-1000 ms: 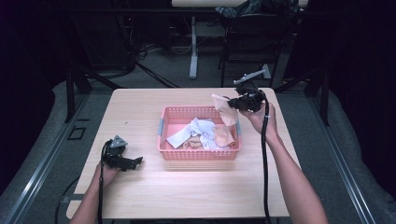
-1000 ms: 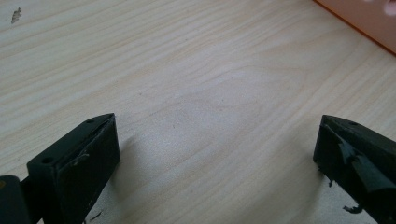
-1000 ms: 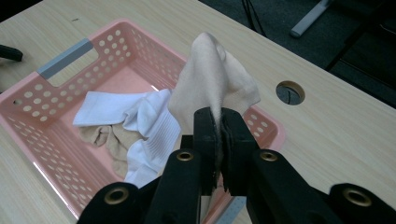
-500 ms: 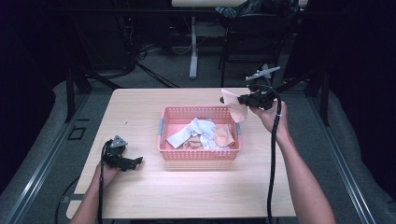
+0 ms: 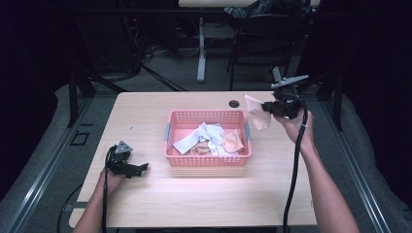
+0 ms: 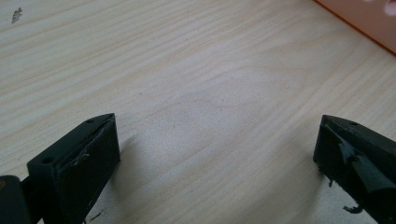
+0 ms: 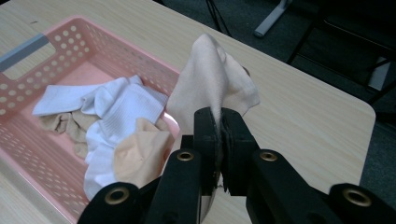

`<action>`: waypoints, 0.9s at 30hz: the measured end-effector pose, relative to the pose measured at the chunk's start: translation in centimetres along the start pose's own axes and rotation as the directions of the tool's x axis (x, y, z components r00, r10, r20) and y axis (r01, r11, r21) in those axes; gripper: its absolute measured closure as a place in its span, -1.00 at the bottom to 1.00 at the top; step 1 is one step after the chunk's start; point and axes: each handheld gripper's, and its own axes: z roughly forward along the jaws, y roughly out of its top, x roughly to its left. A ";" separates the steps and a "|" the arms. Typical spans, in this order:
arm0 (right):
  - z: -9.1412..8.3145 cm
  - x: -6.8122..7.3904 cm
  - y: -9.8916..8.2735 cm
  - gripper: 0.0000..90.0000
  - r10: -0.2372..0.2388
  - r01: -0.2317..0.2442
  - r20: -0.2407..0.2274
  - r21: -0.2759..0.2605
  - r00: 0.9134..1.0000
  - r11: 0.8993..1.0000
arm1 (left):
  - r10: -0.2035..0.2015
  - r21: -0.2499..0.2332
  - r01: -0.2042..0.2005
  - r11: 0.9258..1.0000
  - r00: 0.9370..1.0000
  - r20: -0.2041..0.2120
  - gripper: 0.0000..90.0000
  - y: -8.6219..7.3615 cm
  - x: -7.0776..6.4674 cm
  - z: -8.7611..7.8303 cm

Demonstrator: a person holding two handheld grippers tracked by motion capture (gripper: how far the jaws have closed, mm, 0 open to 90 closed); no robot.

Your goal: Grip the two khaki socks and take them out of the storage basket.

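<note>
A pink plastic basket (image 5: 175,122) (image 7: 70,42) stands mid-table holding white socks (image 5: 206,133) (image 7: 119,109) and peach socks (image 5: 233,141) (image 7: 140,156). My right gripper (image 5: 265,108) (image 7: 219,126) is shut on one peach sock (image 5: 256,116) (image 7: 210,84), which hangs above the table just right of the basket. My left gripper (image 5: 141,168) (image 6: 215,154) rests open on the bare wood at the front left, nothing between its jaws.
The wooden table (image 5: 194,199) has a cable hole (image 5: 234,103) behind the basket. A corner of the basket (image 6: 369,21) lies ahead of the left gripper. Chair and desk legs (image 5: 201,48) stand on the dark floor beyond the far edge.
My right gripper has carried the peach sock up out of the basket and off to the right of it. The left gripper has stayed in place.
</note>
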 end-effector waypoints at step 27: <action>0.4 -3.1 -4.4 0.90 0.074 -0.075 0.069 0.007 0.995 0.997 | 0.000 0.000 0.000 1.000 1.000 0.000 -1.00 0.0 0.0 0.0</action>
